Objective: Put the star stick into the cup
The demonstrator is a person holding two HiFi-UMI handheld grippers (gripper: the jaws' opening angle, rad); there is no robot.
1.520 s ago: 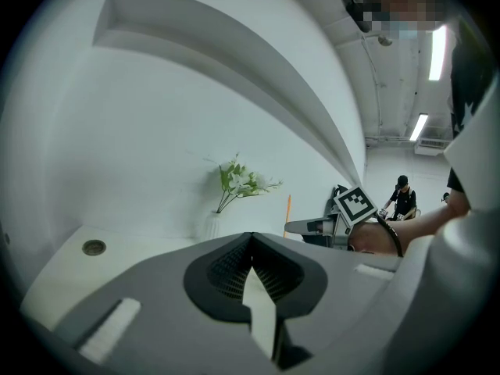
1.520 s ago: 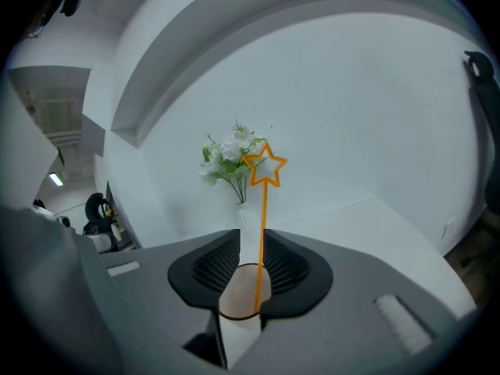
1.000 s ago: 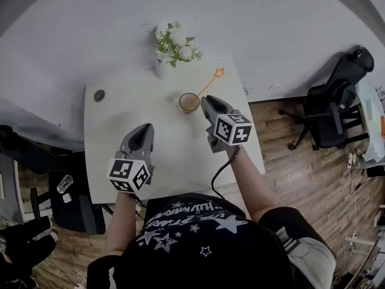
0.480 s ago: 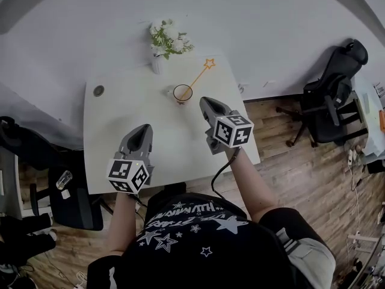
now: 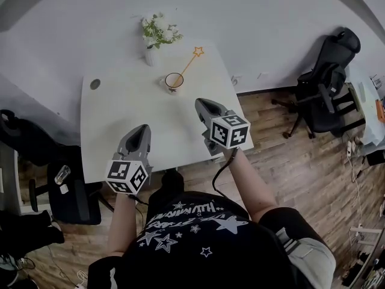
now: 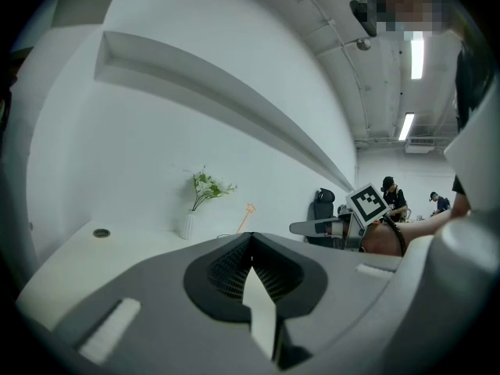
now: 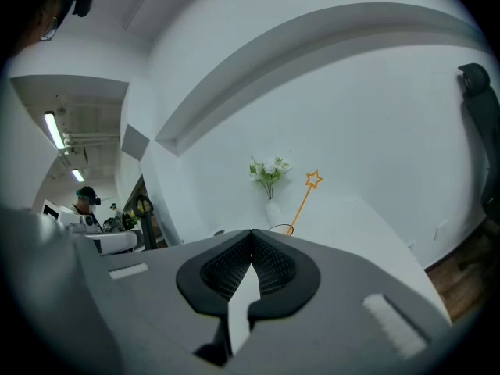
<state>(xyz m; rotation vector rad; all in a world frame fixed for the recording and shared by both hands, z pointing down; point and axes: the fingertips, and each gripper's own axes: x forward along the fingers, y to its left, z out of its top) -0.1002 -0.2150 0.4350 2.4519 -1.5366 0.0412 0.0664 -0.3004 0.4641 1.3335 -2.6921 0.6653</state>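
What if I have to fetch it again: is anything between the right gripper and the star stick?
Nothing visible is. The star stick leans in the cup, and only bare table lies between it and the shut right gripper. The vase of flowers stands to the cup's far left, off that line.

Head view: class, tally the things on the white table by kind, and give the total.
cup: 1
star stick, leaning in the cup: 1
vase of flowers: 1
small dark round disc: 1
Total: 4
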